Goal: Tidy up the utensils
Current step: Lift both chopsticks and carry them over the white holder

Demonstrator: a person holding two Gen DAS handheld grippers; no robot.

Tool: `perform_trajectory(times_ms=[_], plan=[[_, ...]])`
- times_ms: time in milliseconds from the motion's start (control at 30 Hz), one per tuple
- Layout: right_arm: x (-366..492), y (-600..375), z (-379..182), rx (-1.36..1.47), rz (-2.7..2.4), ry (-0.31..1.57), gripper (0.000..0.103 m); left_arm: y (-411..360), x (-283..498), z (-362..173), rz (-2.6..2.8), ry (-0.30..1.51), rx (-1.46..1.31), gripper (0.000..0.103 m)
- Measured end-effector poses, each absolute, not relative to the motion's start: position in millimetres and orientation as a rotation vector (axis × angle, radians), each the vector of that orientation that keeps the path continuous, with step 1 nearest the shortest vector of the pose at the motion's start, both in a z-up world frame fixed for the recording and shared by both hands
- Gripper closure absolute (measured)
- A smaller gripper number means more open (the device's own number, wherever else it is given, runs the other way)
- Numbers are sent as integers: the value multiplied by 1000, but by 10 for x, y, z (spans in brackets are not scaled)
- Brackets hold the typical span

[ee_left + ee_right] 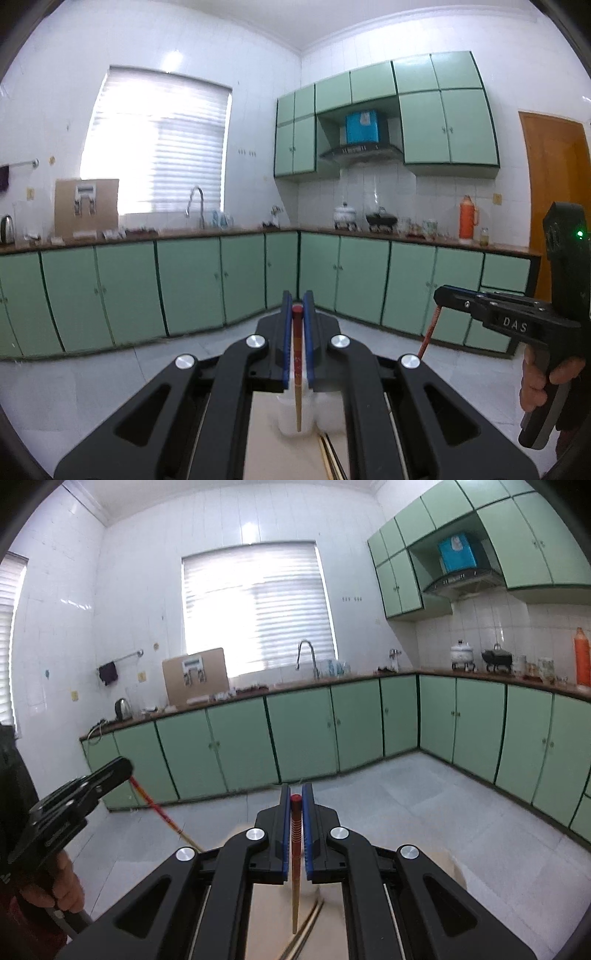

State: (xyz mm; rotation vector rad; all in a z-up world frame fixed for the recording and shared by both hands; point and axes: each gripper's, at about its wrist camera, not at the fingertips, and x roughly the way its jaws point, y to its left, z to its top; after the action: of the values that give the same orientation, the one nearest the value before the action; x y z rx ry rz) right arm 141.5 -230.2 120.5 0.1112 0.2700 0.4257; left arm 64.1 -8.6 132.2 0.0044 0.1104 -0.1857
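My left gripper [297, 308] is shut on a red-topped wooden chopstick [297, 369] that hangs down over a white holder cup [286, 415] on a pale table. My right gripper [296, 797] is shut on a second red-topped chopstick [295, 864], which hangs down above the table. The right gripper also shows at the right of the left wrist view [439, 295], its chopstick [428, 334] slanting down. The left gripper shows at the left of the right wrist view [123, 768] with its chopstick [162, 814]. More chopsticks [306, 930] lie loose on the table below.
Both grippers are held high over a pale table [266, 450]. Green kitchen cabinets [192, 284] line the far walls under a worktop with a tap [195, 205], pots and an orange flask [468, 218]. A wooden door [554, 192] is at right.
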Motion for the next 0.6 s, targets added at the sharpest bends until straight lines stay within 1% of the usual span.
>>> perform_trajectory(times_ms=[167,300,400,600], plan=[[1762,-2222,1426,92,382,205,97,-123,917,1564,-176,46,10,98],[2040,-2143,1427,58,335,185,97,-220,1270,1613,-188,37,-8,98],[2256,-2101,1317,49,315,204,97,-307,1548,1541,-201,70,-15,98],[2588,-2099,977,60,304,270,97,-418,1988,1226,-209,146,6,98]])
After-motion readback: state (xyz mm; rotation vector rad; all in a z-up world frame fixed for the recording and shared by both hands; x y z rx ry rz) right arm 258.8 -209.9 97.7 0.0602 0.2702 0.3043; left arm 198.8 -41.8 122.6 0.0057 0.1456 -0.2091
